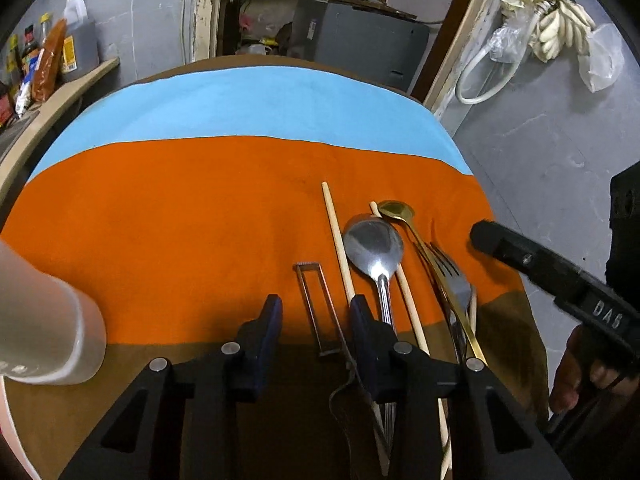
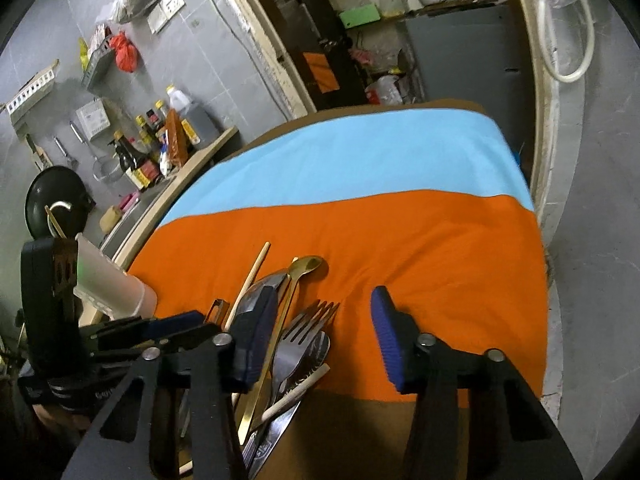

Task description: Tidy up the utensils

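Utensils (image 1: 400, 280) lie bunched at the near right edge of the orange cloth (image 1: 180, 220), so both claws hang low over them, the left gripper (image 1: 316, 320) spread around the wire tool (image 1: 316, 308), the right gripper (image 2: 320, 332) spread, gripping nothing, over the fork (image 2: 308, 324).

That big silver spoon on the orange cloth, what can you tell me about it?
The large silver spoon looks like polished steel, with a broad oval bowl facing up and catching a glint of light, and a ribbed handle running back toward the camera. It lies flat on the orange cloth amid the pile, between two wooden chopsticks, one passing under its bowl's edge. Its handle disappears behind the left hand-held gripper, and no pad visibly presses it.
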`<state>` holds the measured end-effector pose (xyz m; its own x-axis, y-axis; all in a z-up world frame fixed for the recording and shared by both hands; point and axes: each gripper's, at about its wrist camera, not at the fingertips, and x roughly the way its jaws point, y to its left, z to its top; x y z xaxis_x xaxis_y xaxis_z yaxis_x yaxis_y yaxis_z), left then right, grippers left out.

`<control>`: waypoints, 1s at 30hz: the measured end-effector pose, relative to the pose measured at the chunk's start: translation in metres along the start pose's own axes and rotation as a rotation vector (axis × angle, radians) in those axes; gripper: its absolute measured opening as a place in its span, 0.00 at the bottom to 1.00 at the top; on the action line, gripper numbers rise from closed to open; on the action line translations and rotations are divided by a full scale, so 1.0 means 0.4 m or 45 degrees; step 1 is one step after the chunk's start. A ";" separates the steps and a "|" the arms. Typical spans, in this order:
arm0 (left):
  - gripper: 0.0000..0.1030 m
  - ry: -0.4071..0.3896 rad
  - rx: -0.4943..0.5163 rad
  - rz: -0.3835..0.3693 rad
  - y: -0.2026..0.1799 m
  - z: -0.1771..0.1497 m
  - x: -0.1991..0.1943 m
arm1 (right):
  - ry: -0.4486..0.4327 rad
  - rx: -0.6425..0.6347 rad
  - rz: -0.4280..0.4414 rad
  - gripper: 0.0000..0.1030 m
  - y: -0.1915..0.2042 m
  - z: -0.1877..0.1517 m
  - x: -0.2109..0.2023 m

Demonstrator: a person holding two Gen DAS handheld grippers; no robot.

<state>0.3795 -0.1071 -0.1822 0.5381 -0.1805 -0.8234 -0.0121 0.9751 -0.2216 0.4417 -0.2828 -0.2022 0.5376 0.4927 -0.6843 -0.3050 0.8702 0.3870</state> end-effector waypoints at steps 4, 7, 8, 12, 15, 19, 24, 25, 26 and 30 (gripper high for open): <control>0.19 0.049 -0.036 0.009 0.021 0.021 0.023 | 0.077 -0.011 0.055 0.32 0.008 0.021 0.049; 0.18 0.060 -0.041 0.000 0.023 0.023 0.023 | 0.137 -0.036 0.088 0.32 0.018 0.030 0.082; 0.18 0.063 -0.035 0.000 0.022 0.022 0.022 | 0.160 -0.037 0.106 0.32 0.019 0.033 0.096; 0.18 0.072 -0.035 -0.016 0.026 0.021 0.025 | 0.232 0.017 0.163 0.31 0.002 0.041 0.144; 0.19 0.086 -0.032 -0.028 0.032 0.026 0.030 | 0.263 0.108 0.226 0.31 -0.014 0.055 0.172; 0.19 0.093 -0.018 -0.017 0.027 0.029 0.032 | 0.305 0.254 0.239 0.19 -0.032 0.057 0.205; 0.17 0.094 -0.009 -0.015 0.025 0.031 0.028 | 0.331 0.406 0.254 0.04 -0.045 0.031 0.221; 0.16 0.093 -0.014 -0.020 0.024 0.034 0.025 | 0.325 0.421 0.261 0.03 -0.040 0.025 0.215; 0.16 0.089 -0.018 -0.025 0.023 0.034 0.019 | 0.310 0.426 0.261 0.03 -0.031 0.021 0.203; 0.12 0.010 -0.001 -0.052 0.016 0.027 -0.040 | 0.216 0.441 0.290 0.03 0.000 0.012 0.139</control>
<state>0.3799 -0.0966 -0.1650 0.5316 -0.2212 -0.8176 0.0088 0.9667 -0.2557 0.4756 -0.2554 -0.2373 0.3419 0.6896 -0.6384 -0.1035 0.7028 0.7038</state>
